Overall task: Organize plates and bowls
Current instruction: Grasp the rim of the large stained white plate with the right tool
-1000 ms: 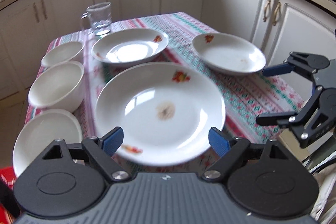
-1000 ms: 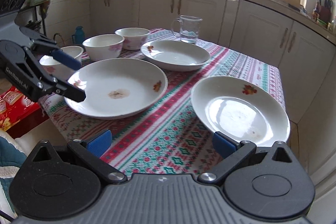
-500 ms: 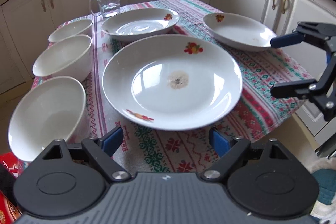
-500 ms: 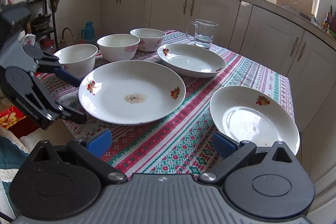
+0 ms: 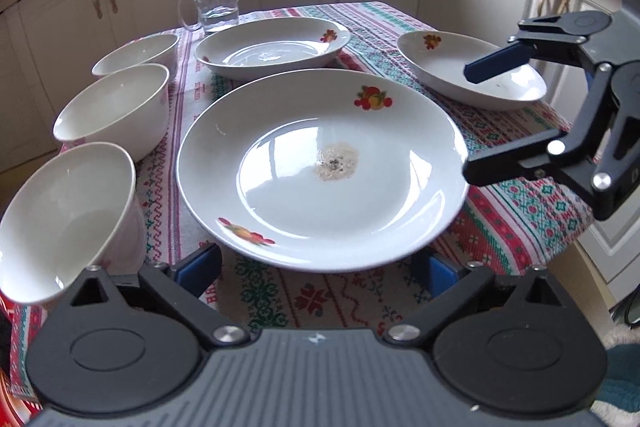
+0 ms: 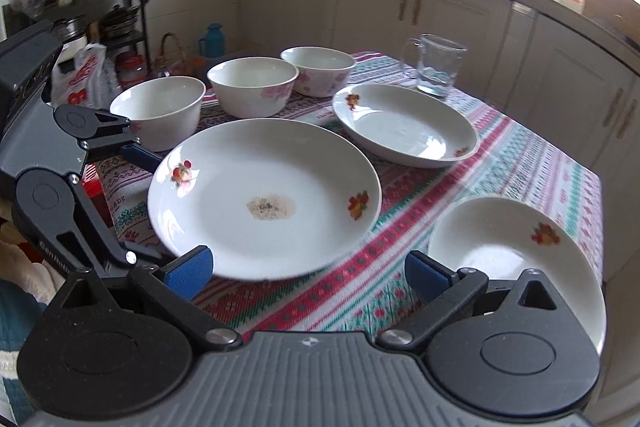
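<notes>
A: Start at the left of the table (image 5: 360,291). What's there?

B: Three white bowls in a line down the left edge. The near bowl (image 5: 68,219) is close to the left gripper (image 5: 316,269), the middle bowl (image 5: 114,107) is just behind it, and the far bowl (image 5: 138,53) sits behind that. All three are upright and apart from the plates.

A: And the left gripper itself?

B: Its jaws are opening. The blue pads stand either side of the near rim of the big plate (image 5: 320,167), and I see neither of them pressing on it. The plate lies flat on the patterned cloth (image 5: 520,211), with a brownish smear in its middle.

A: What's behind the big plate?

B: A deep plate (image 5: 272,47), just beyond its far rim, and behind that a glass mug (image 5: 214,3) with a little water, near the far table edge.

A: Further right?

B: A small plate (image 5: 460,71) near the right edge, well apart from the big one. The right gripper (image 5: 476,123) hangs in front of it, beside the big plate's right rim. Its jaws are spread wide with nothing between them. In its own camera the small plate (image 6: 516,259) lies just beyond its right finger, and the left gripper (image 6: 148,203) shows at the big plate's (image 6: 264,195) left rim.
</notes>
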Demonstrator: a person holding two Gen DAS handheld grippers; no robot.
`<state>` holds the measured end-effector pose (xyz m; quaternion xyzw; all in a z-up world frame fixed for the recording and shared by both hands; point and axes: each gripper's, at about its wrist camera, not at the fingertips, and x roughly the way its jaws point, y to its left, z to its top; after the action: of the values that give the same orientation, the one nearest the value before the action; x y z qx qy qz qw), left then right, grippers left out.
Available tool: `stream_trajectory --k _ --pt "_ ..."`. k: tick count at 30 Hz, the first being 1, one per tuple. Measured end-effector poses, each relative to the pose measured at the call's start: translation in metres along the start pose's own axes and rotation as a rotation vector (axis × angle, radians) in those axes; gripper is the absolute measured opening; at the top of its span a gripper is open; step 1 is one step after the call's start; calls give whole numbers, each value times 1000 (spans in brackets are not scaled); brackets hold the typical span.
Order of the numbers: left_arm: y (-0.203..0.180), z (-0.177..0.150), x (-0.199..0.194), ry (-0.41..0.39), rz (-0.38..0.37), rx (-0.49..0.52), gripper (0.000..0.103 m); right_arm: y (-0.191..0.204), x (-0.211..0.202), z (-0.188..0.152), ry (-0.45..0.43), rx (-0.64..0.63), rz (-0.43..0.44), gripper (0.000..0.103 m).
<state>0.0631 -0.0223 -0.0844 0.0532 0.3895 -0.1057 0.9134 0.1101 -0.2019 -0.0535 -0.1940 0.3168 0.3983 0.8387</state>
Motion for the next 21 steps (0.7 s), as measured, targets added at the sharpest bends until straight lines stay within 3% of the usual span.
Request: stream_trajectory --k 3,12,21 --pt "3 0 2 9 4 -53 103 -8 8 9 12 -7 44 103" --pt "-1 1 2 16 38 -88 103 -36 46 39 84 30 127 103" --pt "-2 2 3 13 49 -99 103 -51 95 64 218 71 198 103"
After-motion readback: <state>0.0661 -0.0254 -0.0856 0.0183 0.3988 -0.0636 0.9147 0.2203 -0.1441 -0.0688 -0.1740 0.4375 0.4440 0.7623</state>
